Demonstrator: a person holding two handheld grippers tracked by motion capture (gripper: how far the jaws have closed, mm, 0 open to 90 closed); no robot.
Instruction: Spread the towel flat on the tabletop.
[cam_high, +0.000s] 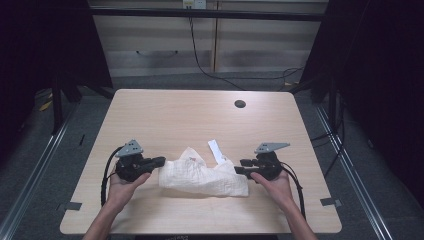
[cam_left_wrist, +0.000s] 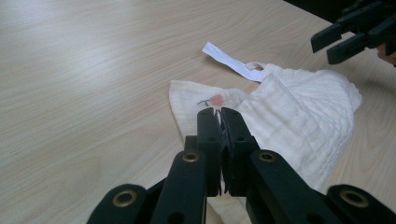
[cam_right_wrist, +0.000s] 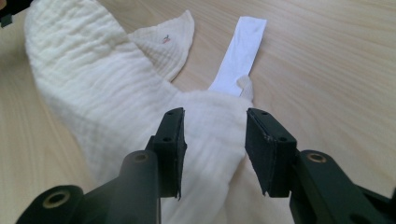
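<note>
Lying crumpled mid-table, near edge side: cream cloth (cam_high: 202, 176), crinkled gauze weave, folded over itself. White label strip (cam_high: 217, 151) sticks out from its far right corner; no readable print on it. Small embroidered mark, orange with dark stem, near far left corner; no brand text visible. Left gripper (cam_high: 159, 161) fingers clenched on cloth's left edge. Right gripper (cam_high: 241, 166) fingers apart, straddling cloth's right end, pads not pressing. Table (cam_high: 165, 115): light wood.
</note>
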